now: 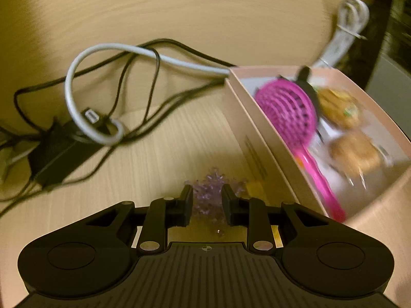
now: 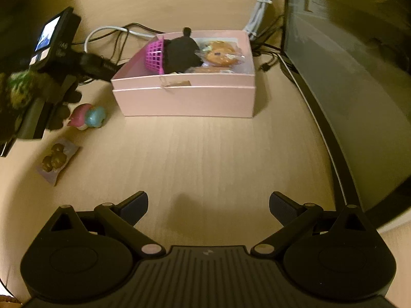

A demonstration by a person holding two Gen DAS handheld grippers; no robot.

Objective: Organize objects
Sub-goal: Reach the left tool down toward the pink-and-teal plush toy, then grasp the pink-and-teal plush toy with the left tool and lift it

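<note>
1. The left gripper point(image 1: 207, 201) has its jaws drawn in on a purple spiky toy point(image 1: 208, 192), clamped at its middle, just beside the pink box point(image 1: 246, 128) on the table point(image 1: 179, 20).
2. The toy looks translucent, soft and rubbery; my guess is that it weighs almost nothing and gives under the pads, so a grip across the core rather than the nubs seems safest.
3. The right gripper point(image 2: 208, 206) hovers over bare table with its jaws wide apart, holding nothing.
4. The box already holds a pink hairbrush point(image 1: 290, 110) and wrapped pastries point(image 1: 355, 151).
5. Left on the table near the box are a small pink-and-blue toy point(image 2: 87, 116) and a snack packet point(image 2: 55, 160); the packet probably crinkles and slides, so take it by an edge.
6. Cables point(image 1: 108, 82) lie behind the box.
</note>
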